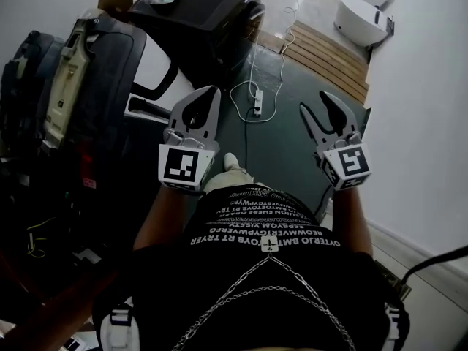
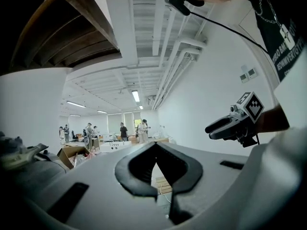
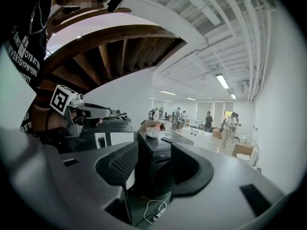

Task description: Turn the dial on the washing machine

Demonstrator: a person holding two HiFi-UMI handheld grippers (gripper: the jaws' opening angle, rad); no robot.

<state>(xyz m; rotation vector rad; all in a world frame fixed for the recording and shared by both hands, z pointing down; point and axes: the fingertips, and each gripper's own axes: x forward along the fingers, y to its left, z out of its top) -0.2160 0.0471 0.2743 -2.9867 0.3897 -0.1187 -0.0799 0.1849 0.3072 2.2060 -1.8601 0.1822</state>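
A black box-shaped appliance (image 1: 212,13) stands on the floor ahead of me, with small things lying on its top. In the right gripper view this appliance (image 3: 152,169) shows through the gap between the jaws, some way off. I see no dial on it from here. My left gripper (image 1: 211,91) is held out at waist height, its fingertips meeting with nothing in them. The right gripper (image 1: 316,102) is beside it, jaws spread and empty. Each gripper view also shows the other one: the right gripper (image 2: 213,127) and the left gripper (image 3: 121,114).
A white power strip (image 1: 257,102) with a looped cable lies on the dark green floor between the grippers and the appliance. A black office chair (image 1: 88,86) is at the left. A wooden pallet (image 1: 325,53) and white appliances (image 1: 362,17) lie far right, along a white wall (image 1: 424,123).
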